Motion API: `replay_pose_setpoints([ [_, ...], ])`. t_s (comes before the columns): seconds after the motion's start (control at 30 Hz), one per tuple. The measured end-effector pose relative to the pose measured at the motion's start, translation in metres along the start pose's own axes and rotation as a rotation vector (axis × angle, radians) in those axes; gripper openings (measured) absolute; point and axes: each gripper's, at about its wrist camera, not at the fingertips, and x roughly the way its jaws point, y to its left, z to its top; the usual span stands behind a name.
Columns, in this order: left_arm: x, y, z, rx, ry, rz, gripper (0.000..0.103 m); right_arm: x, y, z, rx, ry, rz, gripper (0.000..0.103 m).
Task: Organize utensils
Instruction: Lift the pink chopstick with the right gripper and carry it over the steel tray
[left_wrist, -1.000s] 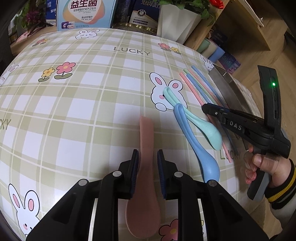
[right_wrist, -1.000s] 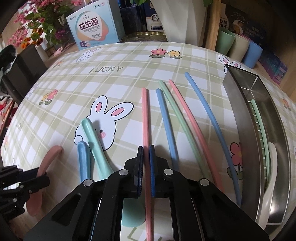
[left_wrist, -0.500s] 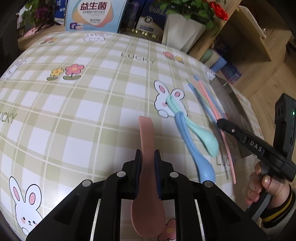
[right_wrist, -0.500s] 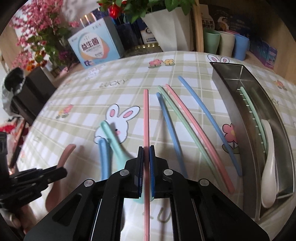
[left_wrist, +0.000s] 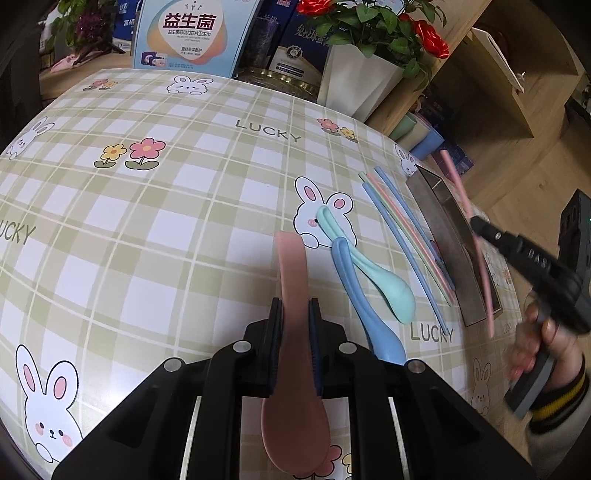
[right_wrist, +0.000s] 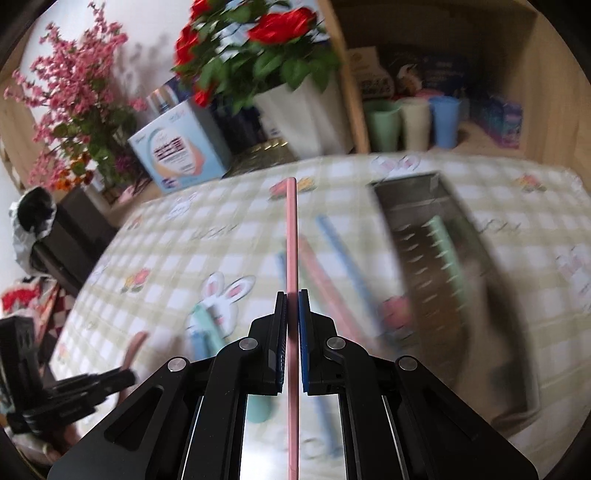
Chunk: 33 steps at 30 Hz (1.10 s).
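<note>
My left gripper (left_wrist: 295, 314) is shut on the handle of a pink spoon (left_wrist: 291, 273), held over the checked tablecloth. A blue spoon (left_wrist: 364, 306) and a mint spoon (left_wrist: 384, 284) lie crossed to its right. My right gripper (right_wrist: 291, 299) is shut on a pink chopstick (right_wrist: 291, 240) and holds it in the air above the table; it also shows in the left wrist view (left_wrist: 463, 206). Several more chopsticks (left_wrist: 402, 229) lie beside a long steel tray (left_wrist: 439, 229). The tray (right_wrist: 417, 206) holds a green chopstick (right_wrist: 447, 251).
A white flower pot (left_wrist: 354, 81), a light blue box (left_wrist: 188, 33) and dark boxes stand along the table's far edge. Three cups (right_wrist: 413, 122) stand on a wooden shelf behind the tray. The right wrist view is blurred.
My left gripper closed on the pink spoon and lifted it. My right gripper raised the pink chopstick off the table and swung it towards the tray.
</note>
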Motion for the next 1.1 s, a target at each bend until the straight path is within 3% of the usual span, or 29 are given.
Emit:
replay_pose_setpoints([
  [0.13, 0.002, -0.001, 0.0, 0.0, 0.004, 0.0, 0.014, 0.001, -0.046, 0.022, 0.053, 0.003, -0.066, 0.006],
  [0.27, 0.003, -0.002, 0.0, 0.001, 0.007, 0.004, 0.014, 0.013, -0.076, 0.024, 0.145, 0.052, -0.057, 0.006],
  [0.63, 0.003, -0.001, -0.001, 0.0, 0.012, 0.022, 0.014, 0.047, -0.09, 0.003, 0.194, 0.123, -0.082, 0.006],
  [1.1, 0.003, -0.001, -0.001, -0.03, 0.007, 0.009, 0.014, 0.057, -0.088, -0.007, 0.196, 0.174, -0.074, 0.006],
])
